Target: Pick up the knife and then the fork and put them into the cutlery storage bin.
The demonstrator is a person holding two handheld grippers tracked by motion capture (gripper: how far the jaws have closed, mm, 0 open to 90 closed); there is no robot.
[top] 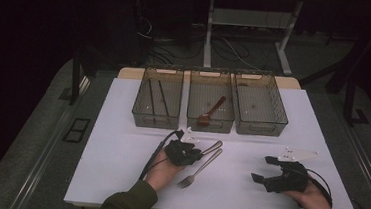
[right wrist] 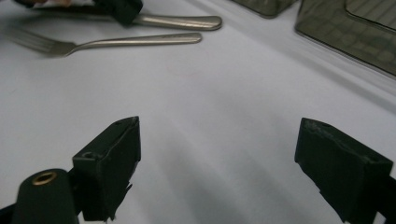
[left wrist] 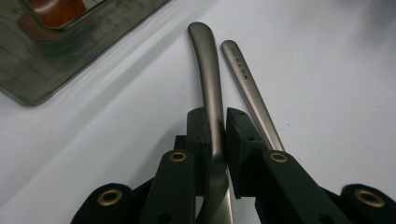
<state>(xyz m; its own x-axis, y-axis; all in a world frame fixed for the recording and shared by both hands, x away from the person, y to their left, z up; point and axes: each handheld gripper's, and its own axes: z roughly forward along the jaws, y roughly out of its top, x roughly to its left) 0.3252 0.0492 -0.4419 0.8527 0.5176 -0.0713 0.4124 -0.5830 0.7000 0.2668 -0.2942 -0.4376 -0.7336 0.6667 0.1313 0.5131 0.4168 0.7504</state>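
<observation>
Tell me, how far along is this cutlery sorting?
Partly done: chopsticks lie in the left bin, a brown spoon in the middle bin. In hand: the left gripper is clamped on a metal handle. Left: the fork on the table; the right gripper waits open.

Gripped utensil's (left wrist: 210,70) head behind claw
</observation>
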